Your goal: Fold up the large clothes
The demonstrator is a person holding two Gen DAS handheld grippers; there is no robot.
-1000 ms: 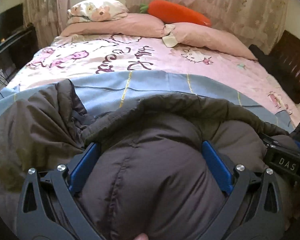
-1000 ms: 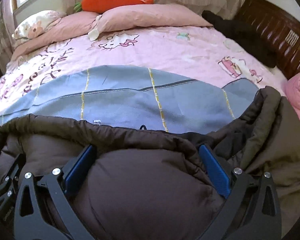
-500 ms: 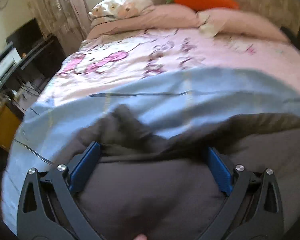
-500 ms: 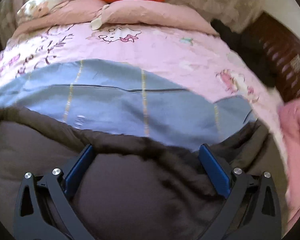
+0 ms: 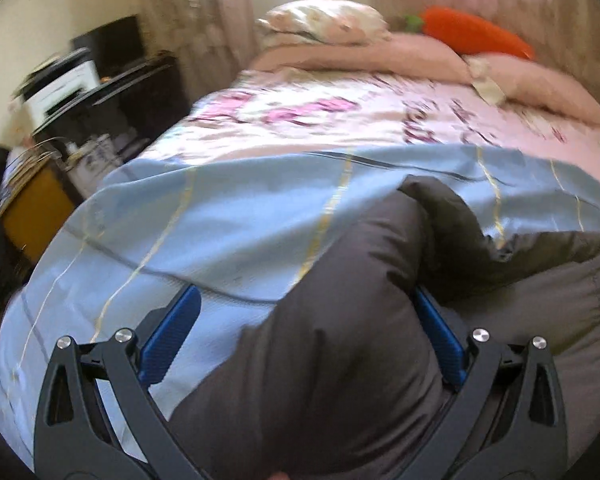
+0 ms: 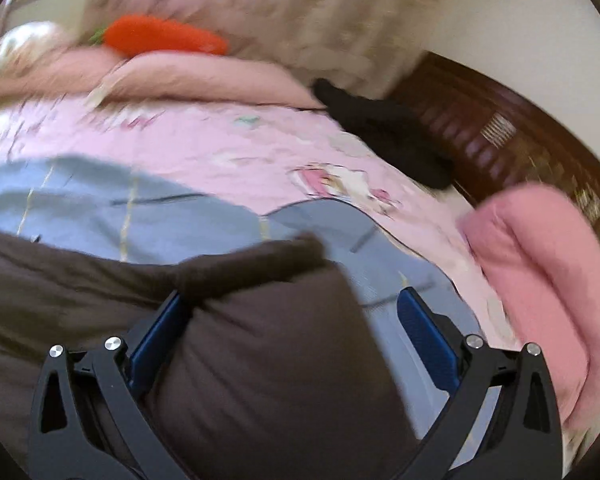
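Left wrist view. At the far left edge stand a dark cabinet (image 5: 140,80) carrying a white appliance (image 5: 62,90) and, lower, an orange-brown piece of furniture (image 5: 34,208); both are blurred. The bed (image 5: 340,120) fills the centre, covered by a pink printed sheet, with a light blue blanket (image 5: 220,216) with yellow stripes laid across its near part. The left tool (image 5: 306,330) has its blue-padded fingers (image 5: 172,332) spread wide apart; a bulging fold of the dark brown padded jacket (image 5: 340,340) lies between them, against the right finger and clear of the left one, where bare blanket shows. Whether the jacket is pinched deeper in the tool cannot be told. The rest of the jacket spreads to the right over the blanket. At the head of the bed lie a floral pillow (image 5: 324,20), pink pillows and an orange carrot plush (image 5: 476,34).

Right wrist view (motion-blurred). The jacket (image 6: 80,288) enters from the left and ends in a corner between the fingers of the right tool (image 6: 294,324), whose jaws likewise stand wide apart; the fabric touches the left finger (image 6: 156,340) only. Beyond lies the blue blanket (image 6: 160,216), then the pink sheet and the carrot plush (image 6: 164,40). Further right are a black garment (image 6: 384,132), a folded pink cloth (image 6: 540,264) and the dark wooden bed frame (image 6: 512,136).
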